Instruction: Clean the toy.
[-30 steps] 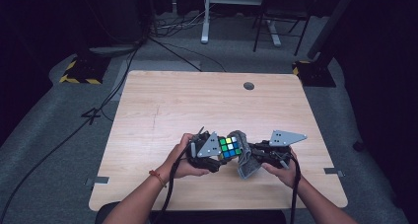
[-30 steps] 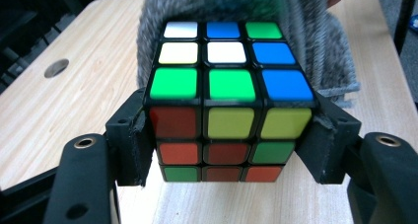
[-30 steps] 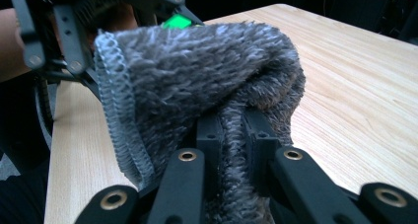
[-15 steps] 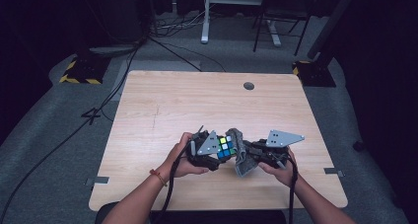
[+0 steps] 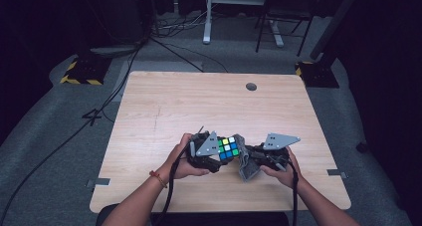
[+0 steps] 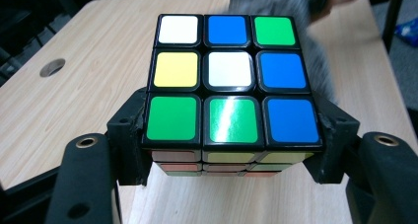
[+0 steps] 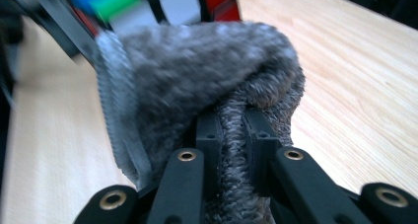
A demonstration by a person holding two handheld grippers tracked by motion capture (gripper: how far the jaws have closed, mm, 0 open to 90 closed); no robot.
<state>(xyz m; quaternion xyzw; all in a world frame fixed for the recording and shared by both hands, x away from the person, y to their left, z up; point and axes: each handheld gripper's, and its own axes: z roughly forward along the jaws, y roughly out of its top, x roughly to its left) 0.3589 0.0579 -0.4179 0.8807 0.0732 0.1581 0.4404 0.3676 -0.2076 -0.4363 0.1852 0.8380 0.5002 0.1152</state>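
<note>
Black-edged and bright with coloured stickers, the Rubik's cube [image 6: 229,81] sits clamped between the jaws of the left gripper [image 6: 231,145], which pinch its bottom layer from both sides. Its upper face reads white, blue, green across the far row, yellow, white, blue in the middle, and green, green, blue nearest the jaws. In the high view the cube [image 5: 227,148] is held near the front edge of the table [image 5: 164,106], roughly midway between its left and right corners; whether it rests on the wood or hangs just above it I cannot tell.

Against the cube's right side lies a grey terry cloth [image 7: 207,86], bunched into a pad. The right gripper [image 7: 231,130] has its jaws squeezed tight on a fold of that cloth, with the pile bulging out above them and touching the cube's stickers. In the high view the cloth [image 5: 246,161] hangs between the two grippers, and the right gripper [image 5: 268,156] sits just beside the left one [image 5: 206,154].

Judging from this, the step in hand is wiping the cube's faces with the cloth while the other gripper steadies it. The next move likely calls for dragging the cloth across a face without loosening either hold, then turning the cube to present an unwiped side.

Farther off, a round cable hole [image 5: 251,86] sits near the table's back edge.
</note>
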